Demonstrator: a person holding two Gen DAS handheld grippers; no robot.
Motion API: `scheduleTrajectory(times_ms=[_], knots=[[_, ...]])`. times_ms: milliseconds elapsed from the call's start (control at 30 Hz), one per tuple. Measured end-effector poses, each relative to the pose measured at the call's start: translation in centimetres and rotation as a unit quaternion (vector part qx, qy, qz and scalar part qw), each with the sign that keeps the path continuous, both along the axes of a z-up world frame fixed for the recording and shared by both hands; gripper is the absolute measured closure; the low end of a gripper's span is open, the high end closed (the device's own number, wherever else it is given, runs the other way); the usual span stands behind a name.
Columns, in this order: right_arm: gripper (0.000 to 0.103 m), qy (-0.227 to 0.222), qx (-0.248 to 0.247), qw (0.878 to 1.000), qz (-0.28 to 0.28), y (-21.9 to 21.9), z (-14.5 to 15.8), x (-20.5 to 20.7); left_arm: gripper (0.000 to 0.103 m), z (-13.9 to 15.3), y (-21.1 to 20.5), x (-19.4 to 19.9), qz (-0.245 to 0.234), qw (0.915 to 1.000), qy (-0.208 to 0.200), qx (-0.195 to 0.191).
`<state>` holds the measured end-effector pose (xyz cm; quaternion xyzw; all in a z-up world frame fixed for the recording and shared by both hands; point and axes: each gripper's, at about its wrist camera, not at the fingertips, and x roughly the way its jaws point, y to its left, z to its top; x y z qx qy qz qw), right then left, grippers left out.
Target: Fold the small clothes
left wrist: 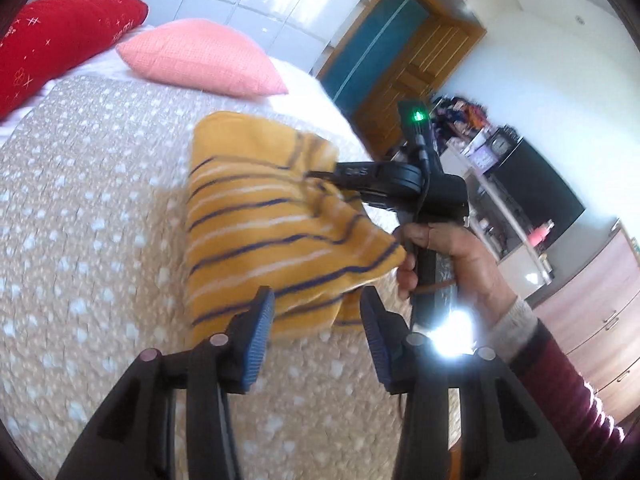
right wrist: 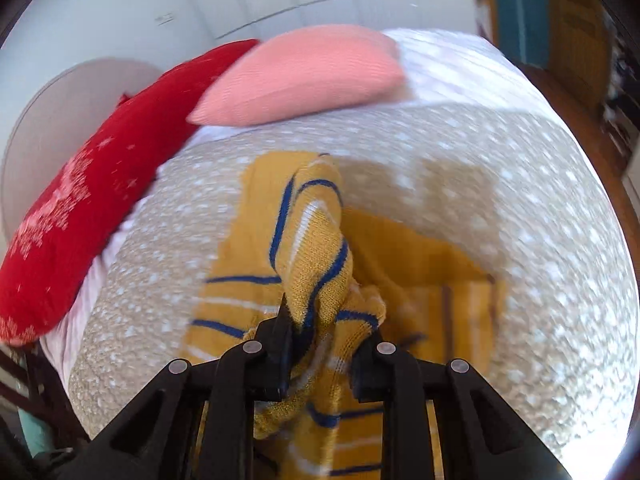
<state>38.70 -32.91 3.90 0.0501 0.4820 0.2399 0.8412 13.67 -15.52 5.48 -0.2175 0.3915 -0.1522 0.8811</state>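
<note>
A small mustard-yellow knit garment (left wrist: pixel 256 232) with navy and white stripes lies partly folded on the beige dotted bedspread (left wrist: pixel 88 216). My left gripper (left wrist: pixel 316 312) is open just in front of the garment's near edge. Its blue pads (left wrist: pixel 260 336) stand apart and press on nothing. A hand holds my right gripper (left wrist: pixel 320 176), which reaches in from the right onto the garment's far side. In the right wrist view my right gripper (right wrist: pixel 326 320) is shut on a bunched fold of the garment (right wrist: pixel 316 240), lifted off the rest of it. The bedspread (right wrist: pixel 500 184) surrounds the garment.
A red pillow (left wrist: pixel 60 40) and a pink pillow (left wrist: pixel 200 56) lie at the head of the bed; both also show in the right wrist view (right wrist: pixel 80 216) (right wrist: pixel 304 76). Right of the bed are a wooden door (left wrist: pixel 420 64), cluttered shelves (left wrist: pixel 492 168) and a dresser (left wrist: pixel 608 312).
</note>
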Motion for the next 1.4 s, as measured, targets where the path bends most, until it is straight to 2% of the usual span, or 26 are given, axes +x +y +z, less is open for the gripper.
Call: scheduleTrajectory(times_ms=[67,167,200,233,267,367,433,600,633,667,700,733,833,967,1067,1167,1300,1400], knots=[[0.08,0.019,0.022,0.999,-0.029,-2.2,-1.8,0.6,0.06,-0.8,-0.4,-0.7,0.006,0.9998,0.018,0.009],[0.073,0.023,0.074,0.995,-0.059,-4.2,-2.1,0.1,0.06,-1.6,0.6,-1.8,0.019,0.999,0.041,0.009],[0.065,0.018,0.076,0.995,-0.069,-4.5,-1.8,-0.3,0.059,-1.5,0.9,-2.5,0.025,0.9987,0.043,0.011],[0.052,0.002,0.069,0.994,-0.08,-4.9,-1.1,-0.9,0.058,-1.3,1.4,-3.1,0.034,0.9984,0.043,0.015],[0.048,-0.018,0.061,0.995,-0.082,-5.0,-0.2,-1.7,0.054,-1.5,1.8,-3.7,0.042,0.9981,0.041,0.017],[0.044,-0.041,0.073,0.995,-0.058,-5.5,1.7,-4.0,0.047,-1.5,2.6,-5.2,0.058,0.9975,0.036,0.015],[0.036,-0.046,0.087,0.994,-0.047,-5.6,2.3,-5.8,0.047,-1.5,2.9,-6.2,0.067,0.997,0.036,0.016],[0.033,-0.03,0.115,0.993,-0.016,-4.6,1.0,-9.2,0.046,-1.2,2.4,-7.6,0.076,0.9952,0.034,0.052],[0.035,-0.028,0.107,0.994,-0.009,-4.2,0.4,-9.6,0.046,-1.0,2.2,-8.0,0.077,0.9946,0.033,0.061],[0.043,-0.019,0.101,0.995,-0.003,-3.6,-0.4,-9.8,0.046,-0.7,2.0,-8.4,0.078,0.994,0.032,0.069],[0.085,-0.003,0.104,0.995,0.005,-3.3,-1.2,-9.9,0.046,-0.5,1.8,-8.7,0.079,0.9936,0.031,0.075],[0.098,0.015,0.104,0.994,0.007,-3.0,-1.9,-9.9,0.045,-0.2,1.7,-9.2,0.081,0.9927,0.027,0.085],[0.099,-0.008,0.072,0.997,-0.015,-3.8,-2.0,-10.8,0.04,0.3,2.0,-10.2,0.091,0.9903,0.017,0.104],[0.099,-0.007,0.07,0.996,-0.061,-7.6,-2.5,-11.6,0.038,0.3,2.9,-10.9,0.103,0.9892,0.021,0.102],[0.099,0.01,0.064,0.994,-0.088,-9.8,-4.2,-11.9,0.038,-0.5,3.1,-10.7,0.104,0.9892,0.031,0.098],[0.099,0.021,0.064,0.995,-0.076,-10.0,-5.7,-12.1,0.038,-1.7,2.5,-10.0,0.097,0.9896,0.05,0.094],[0.095,0.003,0.076,0.996,-0.055,-9.5,-4.7,-12.4,0.038,-2.5,1.4,-9.6,0.083,0.9892,0.06,0.105],[0.086,-0.022,0.09,0.994,-0.061,-9.7,-2.5,-12.7,0.038,-2.5,1.1,-9.5,0.082,0.9878,0.056,0.12]])
